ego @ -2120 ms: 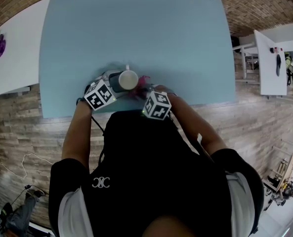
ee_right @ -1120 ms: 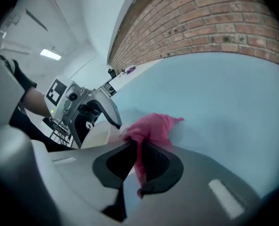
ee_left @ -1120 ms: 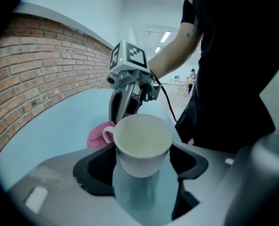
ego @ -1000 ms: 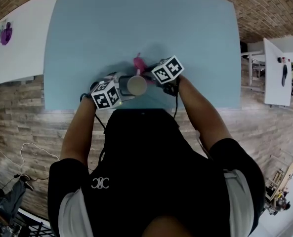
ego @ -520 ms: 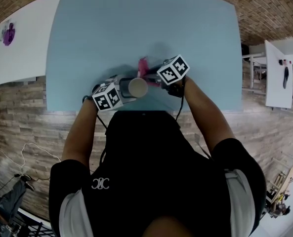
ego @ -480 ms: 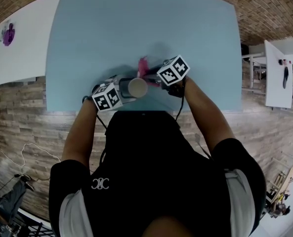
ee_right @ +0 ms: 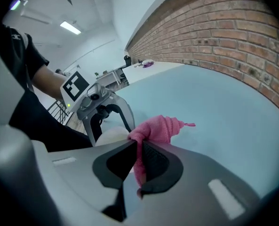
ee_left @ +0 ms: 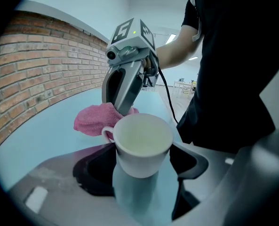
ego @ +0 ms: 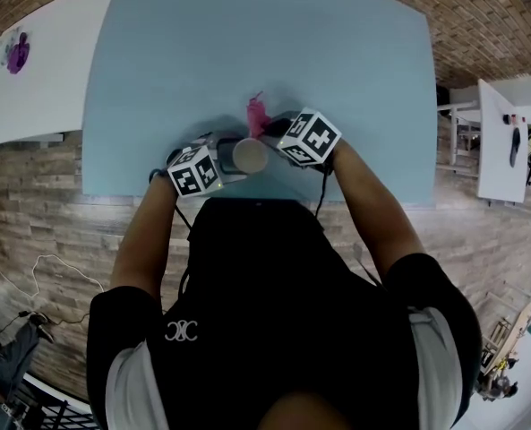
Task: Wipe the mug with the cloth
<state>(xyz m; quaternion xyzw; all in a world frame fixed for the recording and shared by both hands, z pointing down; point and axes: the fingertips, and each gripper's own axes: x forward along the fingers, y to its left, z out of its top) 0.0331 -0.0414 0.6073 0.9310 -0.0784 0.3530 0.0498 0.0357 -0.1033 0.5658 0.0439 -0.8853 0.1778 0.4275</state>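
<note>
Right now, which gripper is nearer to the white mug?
Left. The left gripper is clamped on the mug itself; the right gripper holds the pink cloth just beyond it, by its handle.

Over the last two seconds: right claw (ego: 272, 133) swung from the near edge of the counter (ego: 355, 61) round to the far right side of the mug (ego: 249, 155). Pink cloth (ego: 257, 114) went along, now bunched behind the mug, seemingly touching it. Mug shifted slightly right.

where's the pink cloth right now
The pink cloth is pinched in the right tongs, just beyond the white mug that the left tongs hold, near the front edge of the blue table in the head view.
</note>
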